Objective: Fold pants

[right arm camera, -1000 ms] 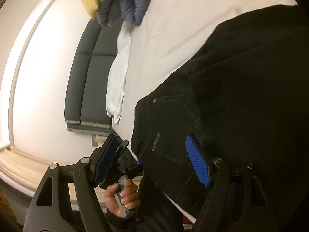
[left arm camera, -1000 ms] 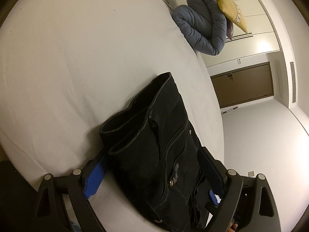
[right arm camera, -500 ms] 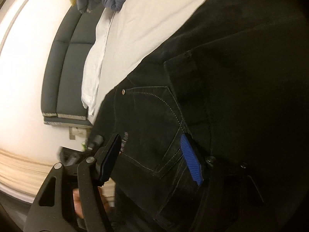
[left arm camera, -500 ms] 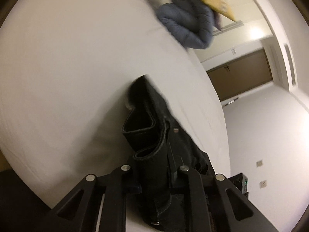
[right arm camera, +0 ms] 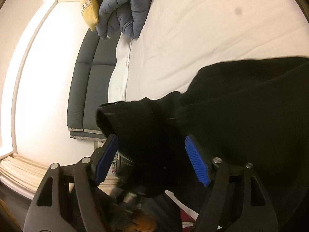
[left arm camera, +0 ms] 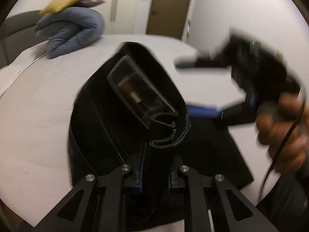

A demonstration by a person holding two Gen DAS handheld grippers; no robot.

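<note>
Black pants point(left arm camera: 119, 119) lie on a white bed point(left arm camera: 38, 104). My left gripper point(left arm camera: 154, 174) is shut on the waistband end of the pants and holds it lifted, with the inner label showing. The right gripper point(left arm camera: 204, 112) shows in the left wrist view, blurred, to the right of the raised fabric. In the right wrist view my right gripper point(right arm camera: 150, 158) is open, its blue pads point(right arm camera: 197, 164) on either side of a raised fold of the pants point(right arm camera: 241, 112), not closed on it.
A rolled blue-grey duvet point(right arm camera: 125, 9) and a yellow cushion point(right arm camera: 88, 9) lie at the head of the bed. A dark grey headboard point(right arm camera: 87, 81) stands beyond the bed edge. A brown door point(left arm camera: 170, 5) is in the far wall.
My left gripper has closed on the waistband and lifted it, swinging round to face the head of the bed. My right gripper stayed open and shifted along the pants.
</note>
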